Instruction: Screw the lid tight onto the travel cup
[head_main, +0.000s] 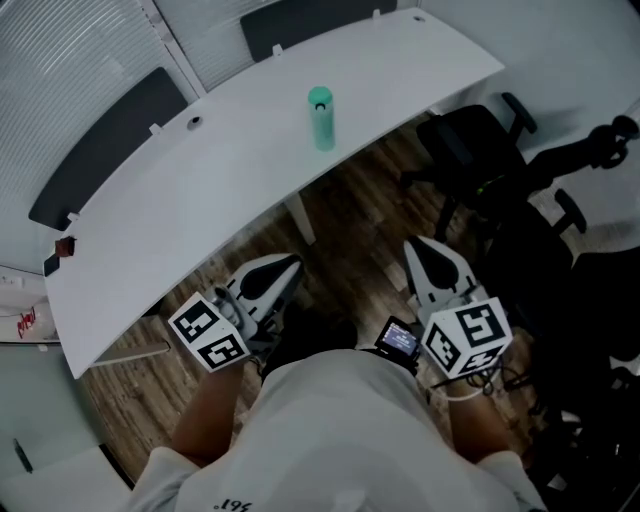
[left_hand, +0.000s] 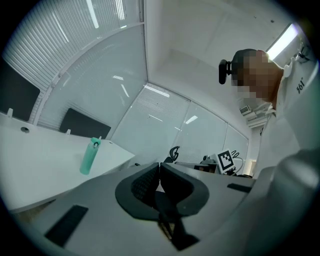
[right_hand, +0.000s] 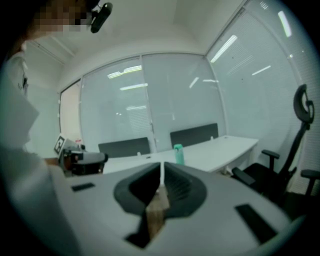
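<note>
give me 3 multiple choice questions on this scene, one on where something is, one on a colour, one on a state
1. Where is the travel cup?
A. on the white desk
B. on the floor
C. in a gripper

2. What colour is the cup?
A. red
B. green
C. black

3. How do the jaws of the left gripper stand?
A. wide apart
B. shut on the cup
C. shut, empty

Answers:
1 A: it stands upright on the desk top.
2 B: its body is green.
3 C: the pads meet with nothing between them.
</note>
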